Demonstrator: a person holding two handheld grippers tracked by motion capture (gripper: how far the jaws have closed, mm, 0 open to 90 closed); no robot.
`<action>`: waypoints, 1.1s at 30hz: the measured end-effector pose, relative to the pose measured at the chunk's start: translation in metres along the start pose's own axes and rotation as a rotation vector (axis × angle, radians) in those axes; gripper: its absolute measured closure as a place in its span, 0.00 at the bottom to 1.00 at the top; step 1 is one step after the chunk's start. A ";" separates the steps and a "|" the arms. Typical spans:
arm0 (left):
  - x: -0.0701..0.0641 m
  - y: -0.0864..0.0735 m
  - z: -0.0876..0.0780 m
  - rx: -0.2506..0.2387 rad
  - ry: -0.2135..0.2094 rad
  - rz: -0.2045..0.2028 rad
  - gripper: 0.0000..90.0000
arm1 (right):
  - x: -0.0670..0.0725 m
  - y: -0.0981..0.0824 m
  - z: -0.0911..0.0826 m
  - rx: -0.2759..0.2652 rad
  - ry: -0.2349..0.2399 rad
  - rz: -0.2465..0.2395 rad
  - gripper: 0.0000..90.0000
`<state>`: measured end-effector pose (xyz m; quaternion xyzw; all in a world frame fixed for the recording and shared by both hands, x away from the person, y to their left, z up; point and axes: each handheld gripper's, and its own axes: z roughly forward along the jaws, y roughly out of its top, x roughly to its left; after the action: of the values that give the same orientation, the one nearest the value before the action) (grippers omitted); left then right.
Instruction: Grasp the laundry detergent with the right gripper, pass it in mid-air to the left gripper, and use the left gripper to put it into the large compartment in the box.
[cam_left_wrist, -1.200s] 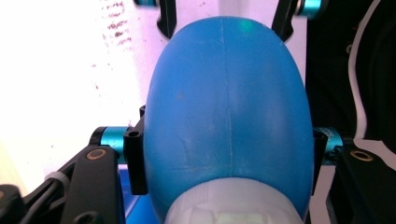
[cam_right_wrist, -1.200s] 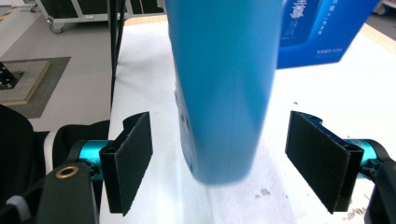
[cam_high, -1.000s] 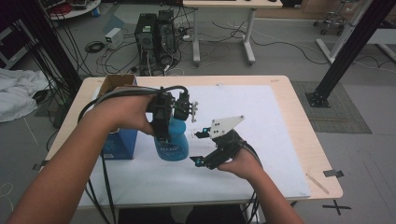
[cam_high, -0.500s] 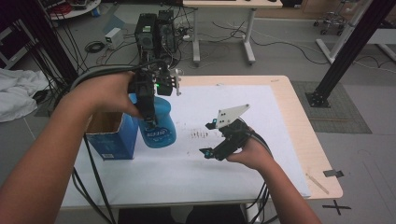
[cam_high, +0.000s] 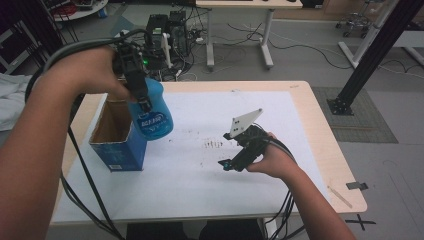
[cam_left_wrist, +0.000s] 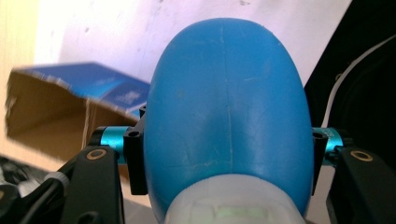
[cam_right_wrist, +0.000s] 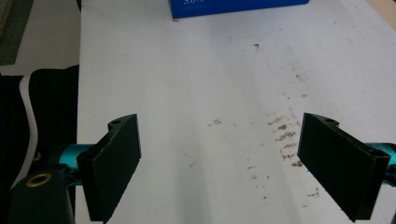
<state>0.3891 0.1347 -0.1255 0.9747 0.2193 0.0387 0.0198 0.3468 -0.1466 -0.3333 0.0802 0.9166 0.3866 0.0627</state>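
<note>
The table (cam_high: 320, 150) has a light wooden top, largely covered by a white sheet (cam_high: 200, 170) marked with small brown specks. The floor (cam_high: 390, 165) is grey. A second table (cam_high: 240, 5) on white legs stands farther back, with loose cables (cam_high: 300, 45) on the floor beneath and beside it. Black electronic units (cam_high: 167, 30) stand on the floor just beyond the table's far edge. A black slanted strut (cam_high: 375, 50) rises at the right from a dark mat (cam_high: 365, 115). A wheeled chair base (cam_high: 355, 20) is visible at the upper right. Lighting is even and diffuse.

The table (cam_high: 320, 145) bears a white sheet (cam_high: 190, 165) and a blue box (cam_high: 120, 152).
</note>
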 end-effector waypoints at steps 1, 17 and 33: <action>0.004 -0.003 -0.003 -0.001 -0.003 -0.019 0.43 | -0.001 0.000 0.000 0.006 0.001 0.001 0.14; 0.042 -0.055 -0.019 0.013 0.013 -0.215 0.43 | -0.009 -0.003 0.008 0.053 0.006 0.011 0.14; 0.075 -0.076 0.016 0.090 0.024 -0.321 0.43 | -0.010 -0.002 0.014 0.080 0.000 0.015 0.14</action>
<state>0.4254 0.2352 -0.1406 0.9265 0.3741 0.0366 -0.0203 0.3588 -0.1396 -0.3439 0.0894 0.9307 0.3503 0.0566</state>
